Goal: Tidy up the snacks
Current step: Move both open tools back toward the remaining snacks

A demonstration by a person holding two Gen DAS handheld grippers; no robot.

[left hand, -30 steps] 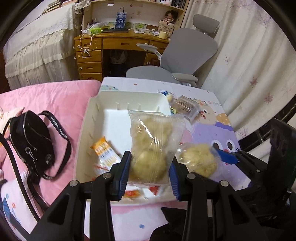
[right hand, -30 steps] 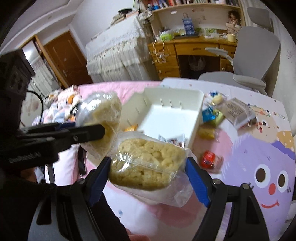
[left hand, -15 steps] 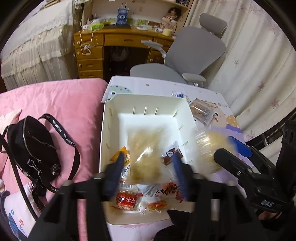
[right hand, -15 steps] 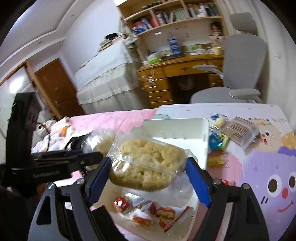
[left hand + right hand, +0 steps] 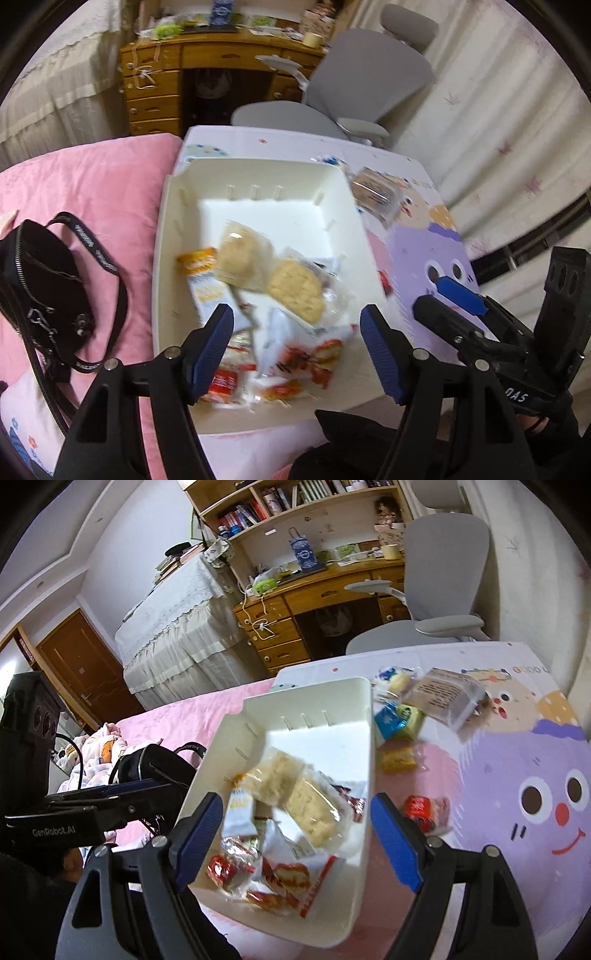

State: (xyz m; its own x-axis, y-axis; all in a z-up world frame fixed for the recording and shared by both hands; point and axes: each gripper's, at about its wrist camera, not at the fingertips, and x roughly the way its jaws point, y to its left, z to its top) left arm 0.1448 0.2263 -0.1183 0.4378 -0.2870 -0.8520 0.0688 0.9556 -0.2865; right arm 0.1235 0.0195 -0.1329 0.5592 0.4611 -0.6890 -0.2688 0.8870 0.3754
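Observation:
A white bin [image 5: 255, 177] [image 5: 364, 738] sits on the cartoon-print table. Two clear bags of pale cake [image 5: 240, 258] [image 5: 295, 290] lie inside it among small red and orange snack packs [image 5: 310, 354]; they also show in the right wrist view [image 5: 275, 775] [image 5: 314, 812]. My left gripper [image 5: 297, 341] is open and empty above the bin's near end. My right gripper [image 5: 295, 834] is open and empty above the same end. Loose snacks lie right of the bin: a clear boxed snack [image 5: 443, 698], blue and green packs [image 5: 399, 716], a yellow pack [image 5: 397, 758], a red pack [image 5: 419, 806].
A black bag [image 5: 40, 288] lies on the pink bedding [image 5: 92, 184] left of the bin. A grey office chair [image 5: 343, 96] and a wooden desk [image 5: 184, 74] stand beyond the table. A curtain [image 5: 498, 110] hangs at the right.
Both grippers opened and let go of their cake bags, which now lie in the bin. Both grippers have risen above the bin.

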